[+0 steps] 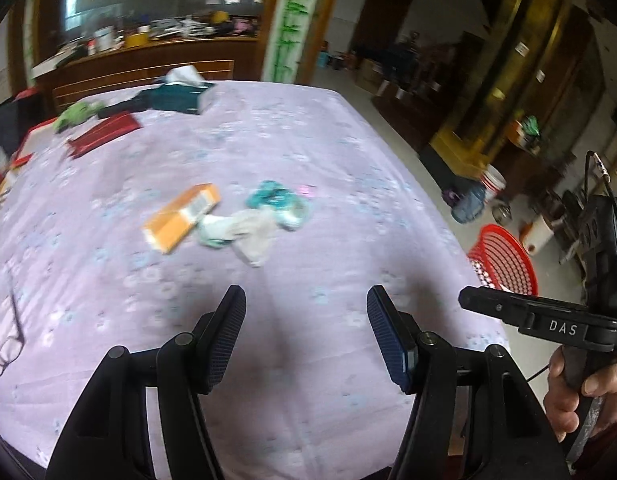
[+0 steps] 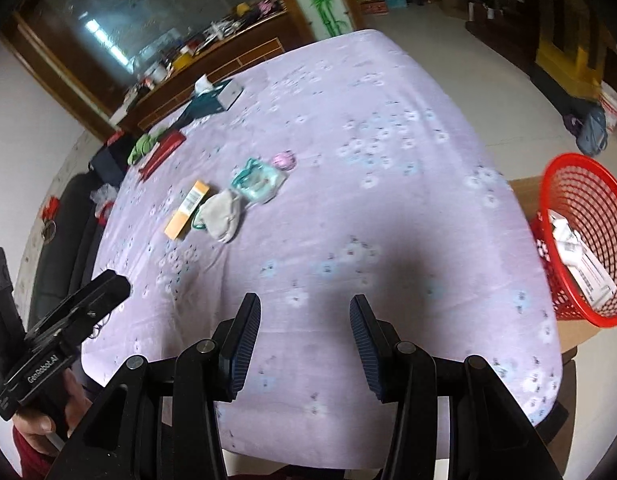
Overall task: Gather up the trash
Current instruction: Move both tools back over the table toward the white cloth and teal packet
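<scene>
Lilac floral cloth covers the table [image 1: 308,152], which stands in a cluttered room with a wooden sideboard behind it.

Tool state: the left gripper [image 1: 306,336] and the right gripper [image 2: 305,346] both hover over the near edge of the table, fingers spread apart, nothing between them.

Remaining trash: an orange carton [image 1: 182,216], a crumpled grey-white wrapper [image 1: 250,232] touching it, a teal packet [image 1: 278,198] just beyond, and a small pink item [image 2: 284,160], all grouped mid-table, well apart from both grippers.

Completed portion: the red mesh basket [image 2: 580,208], set beside the table on the right, already contains white boxes [image 2: 584,264].

Judged progress: partial. Four pieces appear left to collect.
</scene>
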